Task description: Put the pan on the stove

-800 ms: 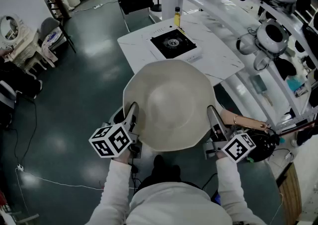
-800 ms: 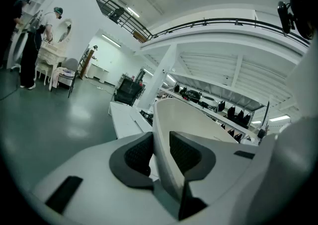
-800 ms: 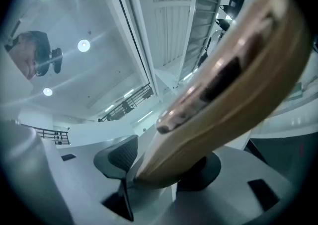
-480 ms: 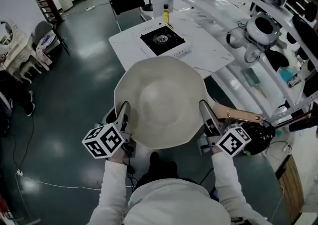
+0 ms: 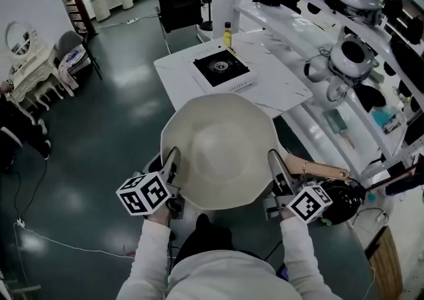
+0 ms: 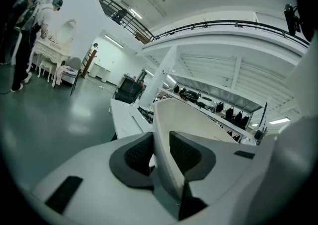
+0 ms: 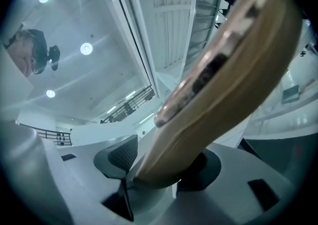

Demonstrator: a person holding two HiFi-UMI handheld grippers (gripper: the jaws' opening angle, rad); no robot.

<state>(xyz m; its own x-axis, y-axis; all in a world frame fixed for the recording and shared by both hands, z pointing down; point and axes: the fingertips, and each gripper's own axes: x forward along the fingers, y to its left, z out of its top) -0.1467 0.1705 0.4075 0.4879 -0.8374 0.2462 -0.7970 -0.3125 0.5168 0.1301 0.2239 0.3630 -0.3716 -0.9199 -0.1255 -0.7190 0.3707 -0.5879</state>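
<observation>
A wide cream pan (image 5: 222,150) hangs in the air in front of me, its underside toward the head view. My left gripper (image 5: 173,161) is shut on the pan's left rim (image 6: 166,129), which stands between both dark pads. My right gripper (image 5: 275,165) is shut on the pan's wooden handle (image 5: 324,171), and that handle (image 7: 228,70) fills the right gripper view between the pads. The black stove (image 5: 224,69) sits on a white table (image 5: 278,87) just beyond the pan, apart from it.
A yellow bottle (image 5: 228,34) stands behind the stove. White shelves (image 5: 344,60) with round white and black gear run along the right. A dark pot (image 5: 341,199) sits low at the right. A black chair (image 5: 179,0) and cables on the green floor (image 5: 99,133) lie to the left.
Both grippers keep their hold on the pan. The table with the stove has slid slightly lower in the head view, a little closer to the pan's far rim.
</observation>
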